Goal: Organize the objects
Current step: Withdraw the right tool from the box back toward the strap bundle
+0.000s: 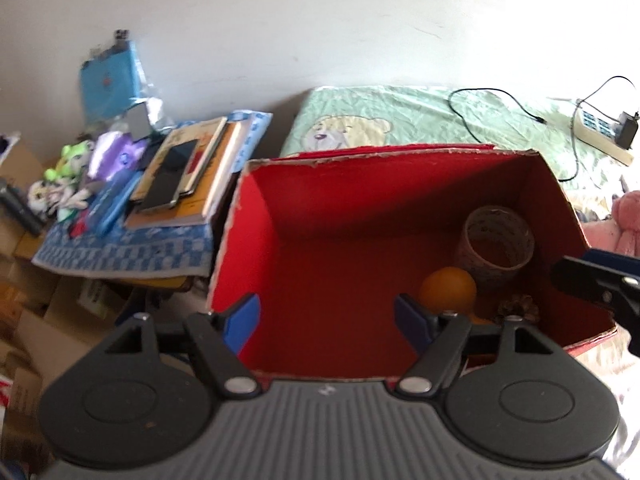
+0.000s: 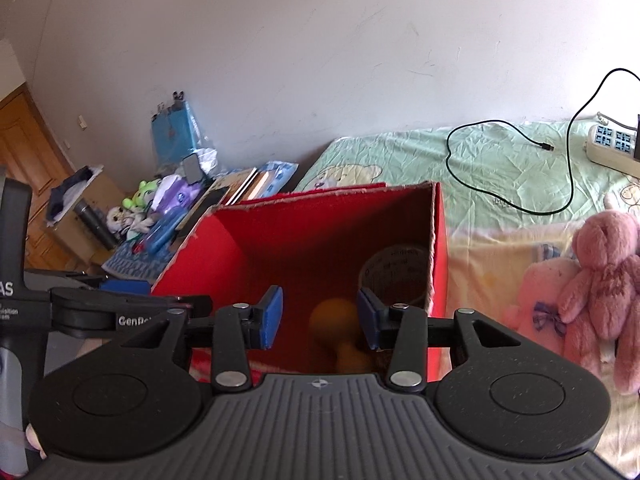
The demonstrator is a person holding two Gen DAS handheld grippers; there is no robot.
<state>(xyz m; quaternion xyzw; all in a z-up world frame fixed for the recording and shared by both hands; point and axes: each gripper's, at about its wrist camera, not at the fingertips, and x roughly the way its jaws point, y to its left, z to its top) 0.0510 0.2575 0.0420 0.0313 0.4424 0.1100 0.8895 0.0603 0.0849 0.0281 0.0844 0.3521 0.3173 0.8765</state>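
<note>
I hold both grippers over an open red cardboard box (image 1: 320,264) that sits on a bed with a pale green bear-print sheet (image 1: 400,116). Left gripper (image 1: 326,316): jaws wide apart, nothing between them, box floor straight ahead. Right gripper (image 2: 319,316): jaws apart, empty, poised over the box's right end.

Ahead and right of the left jaws, inside the box: an orange ball (image 1: 448,290), a printed cardboard tube (image 1: 496,246) lying against the right wall, a small brown pine cone (image 1: 516,306) beside the ball.

Right of the right jaws, a pink plush bear (image 2: 604,276) lies on the bed. Far right, a white power strip (image 2: 612,148) with a looping black cable (image 2: 500,200). Left of the box, a bench under blue checked cloth (image 1: 120,248) carries stacked books (image 1: 188,176) and small plush toys (image 1: 64,184). Bare white wall (image 2: 320,60) behind.
</note>
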